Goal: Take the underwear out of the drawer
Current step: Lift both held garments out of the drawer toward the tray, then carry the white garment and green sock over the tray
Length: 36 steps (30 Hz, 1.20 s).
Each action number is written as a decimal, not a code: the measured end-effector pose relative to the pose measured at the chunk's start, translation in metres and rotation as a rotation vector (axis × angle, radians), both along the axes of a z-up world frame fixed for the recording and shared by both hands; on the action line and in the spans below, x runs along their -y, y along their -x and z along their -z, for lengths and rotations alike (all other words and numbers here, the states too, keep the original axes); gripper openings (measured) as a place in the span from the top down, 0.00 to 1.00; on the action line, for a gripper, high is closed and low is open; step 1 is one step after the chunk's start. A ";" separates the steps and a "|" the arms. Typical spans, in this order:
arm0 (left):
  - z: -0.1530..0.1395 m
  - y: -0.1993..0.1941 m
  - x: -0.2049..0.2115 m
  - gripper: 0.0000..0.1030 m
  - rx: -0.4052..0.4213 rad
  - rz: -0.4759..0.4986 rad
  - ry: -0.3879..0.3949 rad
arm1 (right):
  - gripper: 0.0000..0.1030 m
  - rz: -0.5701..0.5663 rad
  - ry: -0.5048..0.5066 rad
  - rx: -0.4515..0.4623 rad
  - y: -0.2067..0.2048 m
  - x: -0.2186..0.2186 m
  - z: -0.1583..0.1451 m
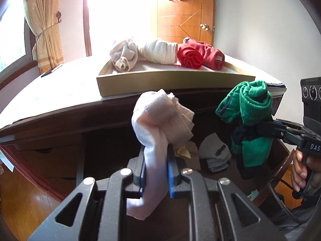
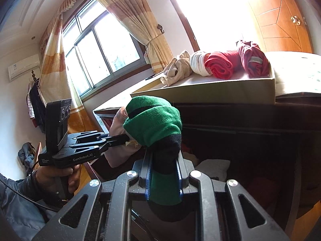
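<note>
Left gripper point(image 1: 155, 172) clamps a pink roll point(image 1: 160, 118), right gripper point(image 2: 163, 177) a green roll point(image 2: 153, 123), both lifted above the drawer point(image 1: 280, 156); four rolls lie in the tray point(image 1: 172, 82) above it, a grey one point(image 1: 215, 152) remains inside

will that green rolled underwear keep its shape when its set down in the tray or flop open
It will probably loosen. The green rolled underwear, pinched in the right gripper, already sags below the grip, so it looks soft and floppy. It seems light, hanging from a narrow pinch. The rolls in the tray hold their shape lying on their sides, so laid gently it may stay mostly rolled.
</note>
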<state>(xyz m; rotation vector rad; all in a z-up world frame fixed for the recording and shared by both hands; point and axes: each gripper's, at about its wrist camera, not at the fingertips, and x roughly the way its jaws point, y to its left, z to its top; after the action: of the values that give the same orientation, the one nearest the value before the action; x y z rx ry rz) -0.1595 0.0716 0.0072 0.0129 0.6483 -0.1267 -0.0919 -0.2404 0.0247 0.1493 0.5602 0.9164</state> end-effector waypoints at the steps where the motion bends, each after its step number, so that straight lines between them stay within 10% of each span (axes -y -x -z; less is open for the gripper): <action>1: -0.001 0.001 0.000 0.86 0.008 0.001 -0.001 | 0.80 0.001 -0.002 0.007 0.002 0.001 -0.001; 36: -0.020 0.019 0.001 0.86 0.216 -0.015 0.003 | 0.79 0.014 -0.057 0.112 0.025 0.011 -0.016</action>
<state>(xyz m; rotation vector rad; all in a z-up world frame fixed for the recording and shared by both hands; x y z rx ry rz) -0.1789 0.0707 0.0271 0.0185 0.4328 -0.1099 -0.1171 -0.2515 0.0405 0.1519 0.4286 0.9219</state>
